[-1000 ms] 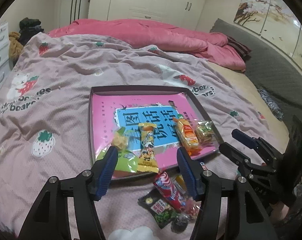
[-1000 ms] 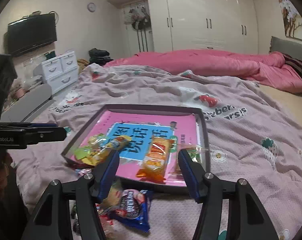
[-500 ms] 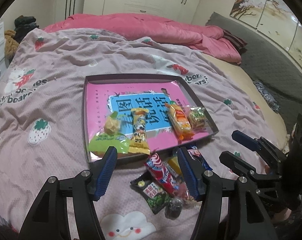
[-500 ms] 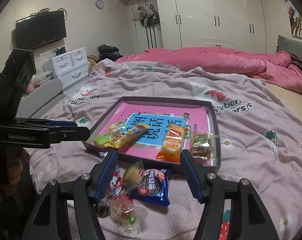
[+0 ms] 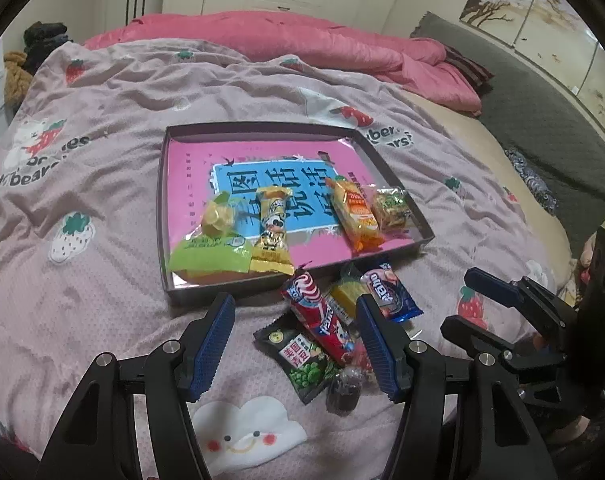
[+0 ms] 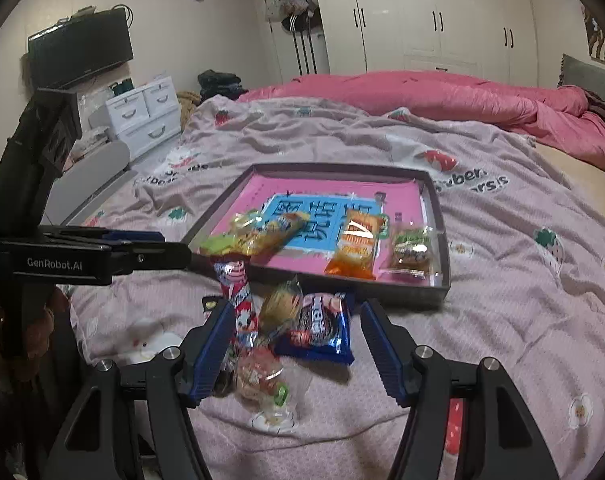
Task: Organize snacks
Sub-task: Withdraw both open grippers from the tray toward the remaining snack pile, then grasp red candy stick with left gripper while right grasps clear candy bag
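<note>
Right claw (image 6: 292, 340) open, over blue cookie pack (image 6: 322, 328).

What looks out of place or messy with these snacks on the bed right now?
A heap of snacks lies jumbled on the blanket in front of the tray, overlapping at odd angles, while four packets sit in a row inside it. Both the left gripper and right gripper are open and empty.
</note>
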`<state>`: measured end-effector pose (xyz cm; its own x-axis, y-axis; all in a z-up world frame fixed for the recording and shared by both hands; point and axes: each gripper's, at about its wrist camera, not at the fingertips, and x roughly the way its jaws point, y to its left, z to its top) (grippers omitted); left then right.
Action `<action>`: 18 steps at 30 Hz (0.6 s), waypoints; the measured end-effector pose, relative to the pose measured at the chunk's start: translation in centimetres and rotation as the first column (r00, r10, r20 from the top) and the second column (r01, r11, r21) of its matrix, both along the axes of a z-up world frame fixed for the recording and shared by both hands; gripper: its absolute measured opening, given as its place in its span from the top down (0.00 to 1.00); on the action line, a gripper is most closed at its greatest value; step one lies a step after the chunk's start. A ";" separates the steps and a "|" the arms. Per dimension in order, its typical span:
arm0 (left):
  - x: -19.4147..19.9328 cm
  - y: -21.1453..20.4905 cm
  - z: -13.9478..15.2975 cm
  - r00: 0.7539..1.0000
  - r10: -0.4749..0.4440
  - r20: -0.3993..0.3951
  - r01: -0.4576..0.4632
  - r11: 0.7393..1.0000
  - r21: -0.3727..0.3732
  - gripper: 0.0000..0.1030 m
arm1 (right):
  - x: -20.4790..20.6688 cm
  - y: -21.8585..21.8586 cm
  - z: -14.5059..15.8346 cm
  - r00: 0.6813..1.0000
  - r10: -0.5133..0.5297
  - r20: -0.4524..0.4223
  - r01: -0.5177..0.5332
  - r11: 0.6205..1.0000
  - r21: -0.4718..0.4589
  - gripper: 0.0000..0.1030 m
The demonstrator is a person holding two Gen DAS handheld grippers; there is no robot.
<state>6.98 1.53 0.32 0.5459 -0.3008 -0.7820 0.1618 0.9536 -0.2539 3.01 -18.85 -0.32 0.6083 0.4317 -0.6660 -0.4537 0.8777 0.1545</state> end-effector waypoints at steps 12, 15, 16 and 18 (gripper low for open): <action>-0.3 -0.5 -0.9 0.999 -0.015 -0.039 0.016 1.000 0.017 0.37 | -0.3 1.2 -2.6 0.990 0.044 -0.136 -0.050 0.998 -0.043 0.37; -0.2 -0.6 -1.2 0.999 -0.020 -0.044 0.021 1.000 0.020 0.37 | -0.1 1.5 -3.4 0.984 0.048 -0.169 -0.057 0.997 -0.047 0.37; -0.2 -0.6 -1.3 0.999 -0.021 -0.047 0.022 1.000 0.020 0.37 | -0.1 1.5 -3.6 0.983 0.048 -0.177 -0.058 0.997 -0.048 0.37; -0.1 -0.6 -1.5 0.999 -0.022 -0.050 0.023 1.000 0.020 0.37 | 0.1 1.6 -4.0 0.980 0.051 -0.195 -0.061 0.997 -0.046 0.37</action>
